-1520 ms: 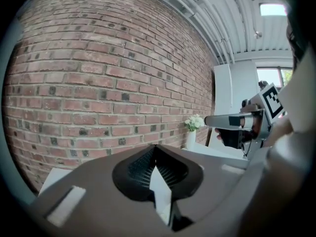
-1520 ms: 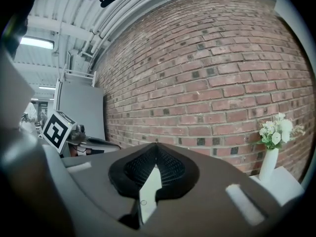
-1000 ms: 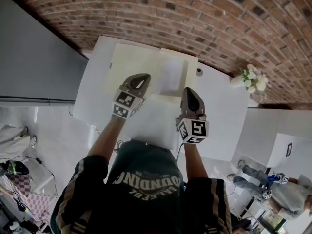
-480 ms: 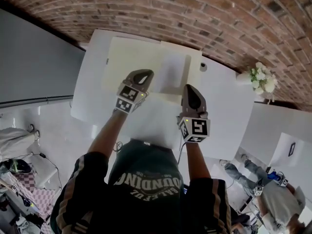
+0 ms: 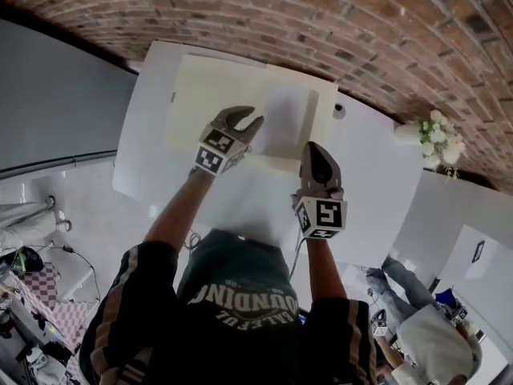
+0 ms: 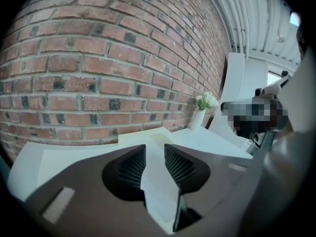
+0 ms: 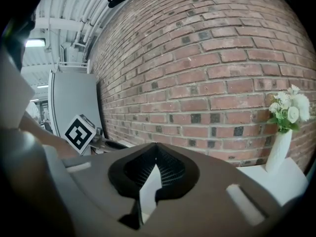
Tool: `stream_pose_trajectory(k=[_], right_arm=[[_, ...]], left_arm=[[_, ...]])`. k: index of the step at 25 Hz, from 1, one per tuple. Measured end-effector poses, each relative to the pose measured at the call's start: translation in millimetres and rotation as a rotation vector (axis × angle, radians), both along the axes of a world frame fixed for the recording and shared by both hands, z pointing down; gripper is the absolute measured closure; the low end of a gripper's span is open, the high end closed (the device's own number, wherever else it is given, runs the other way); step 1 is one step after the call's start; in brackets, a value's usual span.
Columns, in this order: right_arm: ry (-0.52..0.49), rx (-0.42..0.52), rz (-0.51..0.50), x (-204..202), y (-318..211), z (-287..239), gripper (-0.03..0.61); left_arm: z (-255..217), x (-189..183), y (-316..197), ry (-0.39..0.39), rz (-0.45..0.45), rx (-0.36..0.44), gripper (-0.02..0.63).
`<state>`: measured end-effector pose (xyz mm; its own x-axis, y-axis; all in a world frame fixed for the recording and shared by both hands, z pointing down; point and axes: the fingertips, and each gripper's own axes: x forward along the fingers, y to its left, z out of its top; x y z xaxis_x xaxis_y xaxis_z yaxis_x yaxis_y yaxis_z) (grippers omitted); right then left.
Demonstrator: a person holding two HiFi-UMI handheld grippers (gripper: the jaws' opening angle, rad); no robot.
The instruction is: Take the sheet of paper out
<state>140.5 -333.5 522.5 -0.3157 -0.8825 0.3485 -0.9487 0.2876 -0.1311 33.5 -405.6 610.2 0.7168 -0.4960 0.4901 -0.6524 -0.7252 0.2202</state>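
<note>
White sheet of paper (image 5: 248,195) lies on worktop (image 5: 144,135), near side of cream folder (image 5: 200,103) | left hand-held gripper (image 5: 242,119) over folder edge, jaws opening, nothing pressed between | right hand-held gripper (image 5: 317,147) pinched shut on sheet's right corner

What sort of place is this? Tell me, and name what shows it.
Probably an indoor workroom or studio rather than a home: a bare brick wall, a plain white table set beside it, and a vase of white flowers on the tabletop.
</note>
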Motion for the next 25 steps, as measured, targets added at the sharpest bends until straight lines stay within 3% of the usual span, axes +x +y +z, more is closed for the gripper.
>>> stream_pose_trajectory(k=[2,12,25], right_arm=[[0.002,-0.017,-0.001,1.3,-0.5,5.4,0.578],[-0.003,-0.053,0.005,6.1,-2.2,24.0,0.578],[-0.001,-0.092,0.038,16.4,1.1,36.9,0.578]], left_arm=[[13.4,3.2,-2.4,-0.014,0.008,-0.039,0.466],[78.6,12.1,-9.2,-0.081,0.025,-0.212,0.463],[138.2,21.4,-24.2,-0.083,-0.023,-0.411,0.469]])
